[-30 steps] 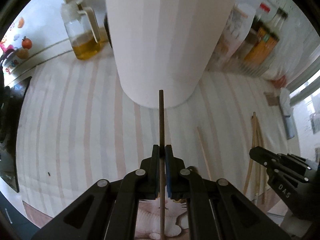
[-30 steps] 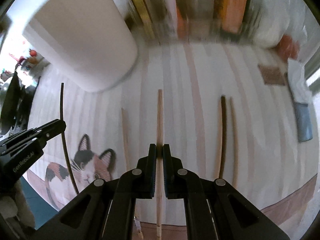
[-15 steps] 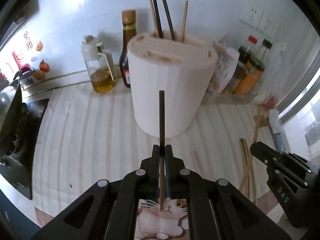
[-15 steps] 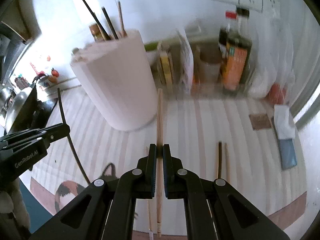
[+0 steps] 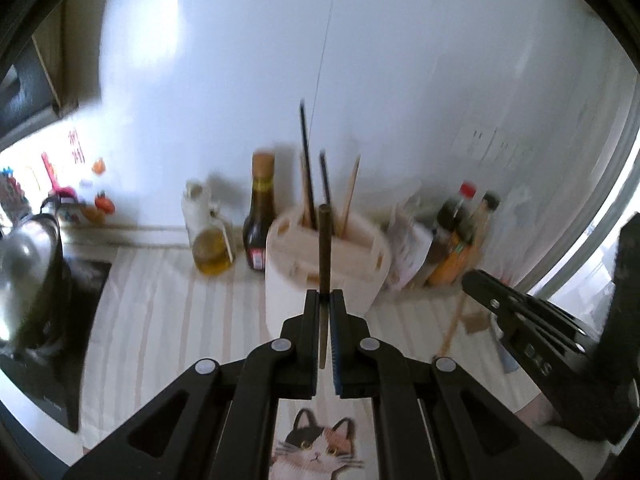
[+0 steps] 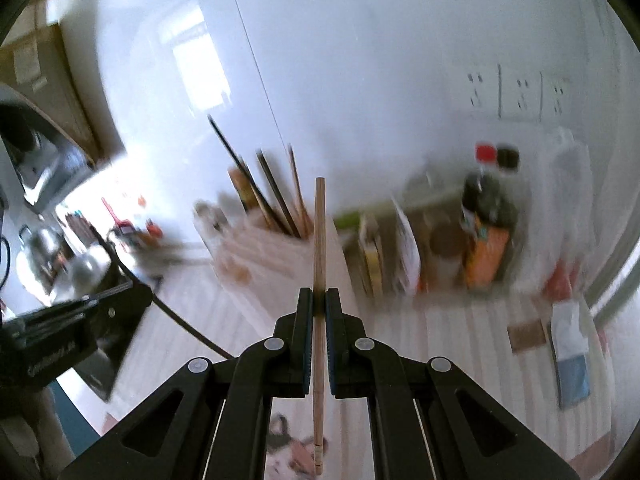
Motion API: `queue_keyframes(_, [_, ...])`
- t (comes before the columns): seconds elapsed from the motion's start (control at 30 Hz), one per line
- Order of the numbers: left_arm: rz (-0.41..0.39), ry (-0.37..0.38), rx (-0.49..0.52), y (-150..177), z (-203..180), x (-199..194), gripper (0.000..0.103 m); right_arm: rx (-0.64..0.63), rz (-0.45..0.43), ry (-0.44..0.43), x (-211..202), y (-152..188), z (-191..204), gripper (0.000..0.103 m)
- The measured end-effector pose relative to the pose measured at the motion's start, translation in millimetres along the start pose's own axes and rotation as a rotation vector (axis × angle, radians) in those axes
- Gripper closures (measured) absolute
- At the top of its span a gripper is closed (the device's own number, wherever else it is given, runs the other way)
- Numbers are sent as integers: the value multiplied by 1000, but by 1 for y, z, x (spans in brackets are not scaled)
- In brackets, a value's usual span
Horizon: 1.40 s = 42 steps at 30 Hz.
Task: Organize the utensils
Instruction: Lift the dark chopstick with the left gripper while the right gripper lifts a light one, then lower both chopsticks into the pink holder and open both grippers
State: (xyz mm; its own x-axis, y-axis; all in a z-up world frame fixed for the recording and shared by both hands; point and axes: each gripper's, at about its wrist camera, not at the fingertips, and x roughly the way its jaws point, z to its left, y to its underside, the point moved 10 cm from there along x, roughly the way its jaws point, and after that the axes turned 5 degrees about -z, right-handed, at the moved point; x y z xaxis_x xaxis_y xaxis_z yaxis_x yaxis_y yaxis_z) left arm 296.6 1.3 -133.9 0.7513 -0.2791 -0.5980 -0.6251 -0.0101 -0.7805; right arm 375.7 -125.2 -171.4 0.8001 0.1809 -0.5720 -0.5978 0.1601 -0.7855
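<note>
My left gripper (image 5: 325, 294) is shut on a dark chopstick (image 5: 324, 240), held upright in front of the pale wooden utensil holder (image 5: 328, 264). The holder stands on the striped counter with several chopsticks (image 5: 306, 168) in it. My right gripper (image 6: 319, 292) is shut on a light wooden chopstick (image 6: 319, 240), also upright, with the holder (image 6: 260, 248) behind and to the left. The right gripper (image 5: 520, 316) shows at the right of the left wrist view, with its light chopstick (image 5: 454, 320) hanging below. The left gripper (image 6: 80, 320) with its dark chopstick (image 6: 176, 316) shows at the left of the right wrist view.
An oil jug (image 5: 208, 236) and a dark sauce bottle (image 5: 260, 220) stand left of the holder. Several bottles (image 5: 460, 236) and packets stand to its right against the wall. A stove with a pot (image 5: 28, 280) is at far left. A cat-print mat (image 5: 316, 448) lies near the front.
Both grippers have risen and tilted up with their chopsticks. The holder now looks smaller and lower in both views, and more of the wall shows.
</note>
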Motion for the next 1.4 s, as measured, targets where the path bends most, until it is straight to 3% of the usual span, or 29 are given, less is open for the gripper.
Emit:
queue_keyframes(0.3, [-144,33,-1,-98,-11,-30,101,29,-150,-55,-4,-109,20,97])
queue_keyframes(0.43, [-165,21,0,-130,-10,-16,101,41,-196,-45,9,-148,19,97])
queue_keyframes(0.6, [-143,-2,12,-143,-8,18,101,61,-213,-29,34,-170,11,97])
queue_keyframes(1.03, [7,-23,-3,-119,11,105,101,64,-225,-21,102,-170,1,97])
queue_keyframes(1.2, [54,-17,-26,-111,14,117,100,46,-194,-41,117,-157,0,97])
queue_keyframes(1.4, [47,-51,-52,-113,23,105,91,53,-90,-78,129,-134,-3,96])
